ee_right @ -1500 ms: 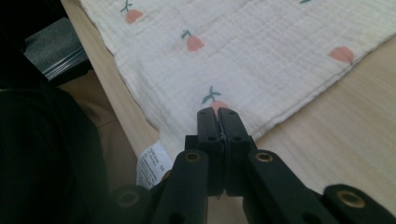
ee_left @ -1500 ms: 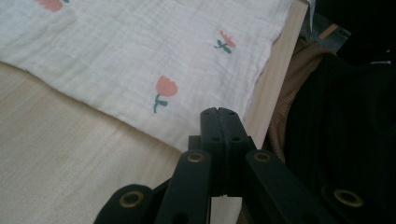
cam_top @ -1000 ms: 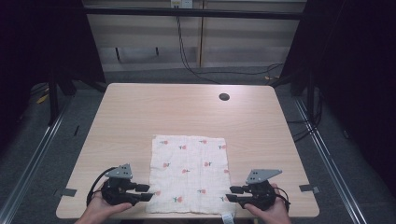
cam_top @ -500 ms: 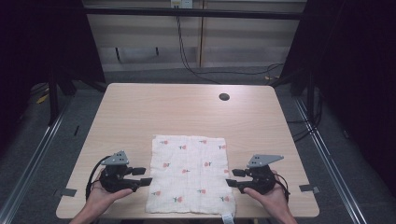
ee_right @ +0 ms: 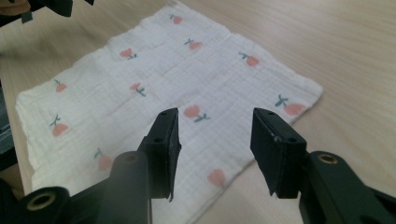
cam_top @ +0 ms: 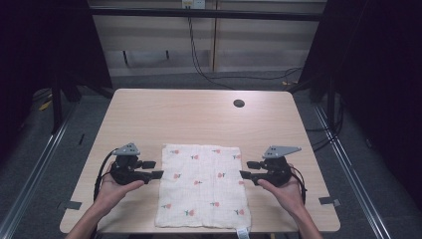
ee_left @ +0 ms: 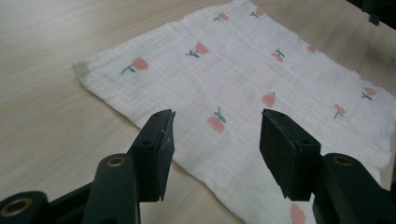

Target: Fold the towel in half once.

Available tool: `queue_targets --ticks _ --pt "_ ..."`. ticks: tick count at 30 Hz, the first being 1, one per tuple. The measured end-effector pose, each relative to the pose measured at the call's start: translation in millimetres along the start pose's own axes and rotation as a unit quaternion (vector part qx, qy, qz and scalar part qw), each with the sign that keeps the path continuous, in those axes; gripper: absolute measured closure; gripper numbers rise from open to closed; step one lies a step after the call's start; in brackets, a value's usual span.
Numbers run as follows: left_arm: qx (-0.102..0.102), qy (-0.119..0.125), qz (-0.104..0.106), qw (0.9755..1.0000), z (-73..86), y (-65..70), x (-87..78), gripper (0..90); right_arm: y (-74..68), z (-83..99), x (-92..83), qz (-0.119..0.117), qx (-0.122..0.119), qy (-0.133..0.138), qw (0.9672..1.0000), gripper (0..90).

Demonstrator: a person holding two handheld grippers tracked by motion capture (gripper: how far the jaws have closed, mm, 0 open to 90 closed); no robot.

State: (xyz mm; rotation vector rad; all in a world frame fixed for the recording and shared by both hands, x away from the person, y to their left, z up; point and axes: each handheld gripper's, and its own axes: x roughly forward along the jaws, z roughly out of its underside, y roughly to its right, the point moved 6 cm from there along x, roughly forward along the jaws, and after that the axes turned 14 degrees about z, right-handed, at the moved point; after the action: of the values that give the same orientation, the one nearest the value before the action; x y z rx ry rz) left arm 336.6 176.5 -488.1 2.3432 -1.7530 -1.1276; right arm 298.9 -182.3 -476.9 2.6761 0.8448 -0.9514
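We are looking at a white cloth (cam_top: 201, 185) with small red flowers, lying flat near the front edge of the desk (cam_top: 199, 114). The left hand-held gripper (cam_top: 152, 169) and right hand-held gripper (cam_top: 247, 176) are flanking it, their jaws having just been opening, standing wide with nothing between them. A pinch may be catching only thin fabric and slipping (the weave looks loose). The cloth's front hem is running out of frame.

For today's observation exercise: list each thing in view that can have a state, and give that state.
Flowered cloth: spread flat on the table, not held.
Left gripper: open, jaws just widened, nothing between them, beside the cloth's left edge.
Right gripper: open, holding nothing, beside the cloth's right edge.
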Motion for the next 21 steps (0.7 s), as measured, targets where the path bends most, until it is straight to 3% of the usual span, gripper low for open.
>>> queue_targets --ticks 3,4,8,11,14,17,18,21 --pt "0.001 0.0 -0.003 1.0 -6.2 -3.5 0.3 45.6 3.0 -8.8 1.3 -0.003 -0.001 0.004 1.0 52.9" --pt "0.003 -0.001 -0.008 1.0 -14.8 -8.2 1.4 46.0 6.4 -18.0 2.9 -0.008 -0.003 0.009 0.9999 52.9" --pt "0.005 0.005 -0.015 0.9999 -29.2 -18.3 5.5 46.0 14.3 -31.1 12.5 0.0 -0.01 0.007 0.9999 52.8" --pt "-0.003 0.016 -0.011 0.9998 -29.1 -21.2 10.1 46.2 17.5 -31.4 20.5 0.002 -0.008 0.004 1.0 52.8" --pt "-0.017 0.016 0.007 0.9997 -18.8 -25.7 19.4 46.7 22.0 -14.8 43.8 0.006 0.003 -0.015 0.9999 52.8" --pt "-0.015 0.005 -0.011 0.9998 -15.8 -30.6 19.6 47.0 26.3 -9.6 52.7 0.022 -0.009 -0.036 0.999 52.9" --pt "-0.02 0.007 -0.013 0.9997 -13.3 -34.9 18.7 47.0 31.4 -10.4 56.2 0.021 0.003 -0.034 0.9992 53.4" --pt "-0.023 0.005 -0.021 0.9995 -11.1 -39.2 18.2 47.2 40.7 -14.0 62.9 0.031 0.007 -0.035 0.9989 54.2"
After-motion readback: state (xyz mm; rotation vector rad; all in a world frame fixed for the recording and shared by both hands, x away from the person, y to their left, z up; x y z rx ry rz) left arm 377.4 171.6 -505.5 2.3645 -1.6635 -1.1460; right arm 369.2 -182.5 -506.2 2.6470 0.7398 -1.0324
